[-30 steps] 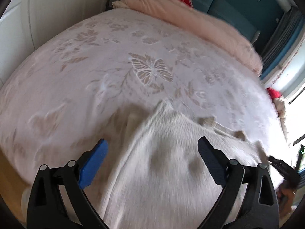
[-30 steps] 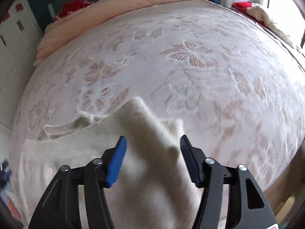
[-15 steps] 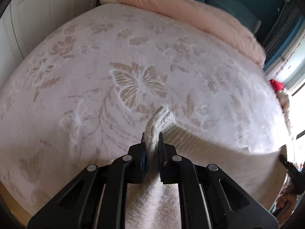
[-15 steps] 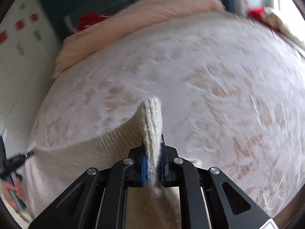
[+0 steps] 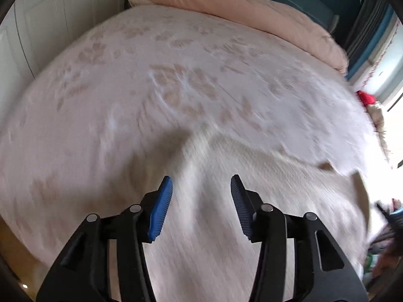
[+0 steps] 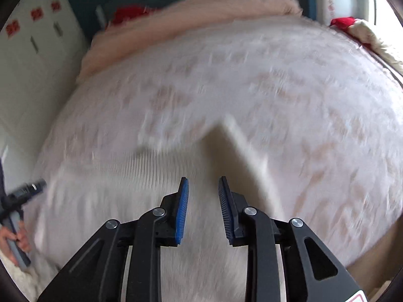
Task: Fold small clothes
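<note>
A cream knitted garment [image 5: 252, 201] lies spread on the bed, its near part under both grippers. In the left wrist view my left gripper [image 5: 201, 188] is open and empty just above the garment's left corner, which peaks ahead of the fingers. In the right wrist view the same garment [image 6: 126, 188] fills the lower frame, and my right gripper [image 6: 202, 188] is open and empty above its right corner. Both views are motion-blurred.
The bed has a pale pink butterfly-patterned cover [image 5: 126, 88] and a peach duvet [image 5: 252, 7] rolled at the head. White wardrobe doors [image 5: 50, 12] stand at the left. Red cloth [image 6: 342, 21] lies at the bed's far right edge.
Half a second ago both grippers were shut on pinched corners of the garment. Both have now opened and let go, and the corners have dropped back onto the bed.
</note>
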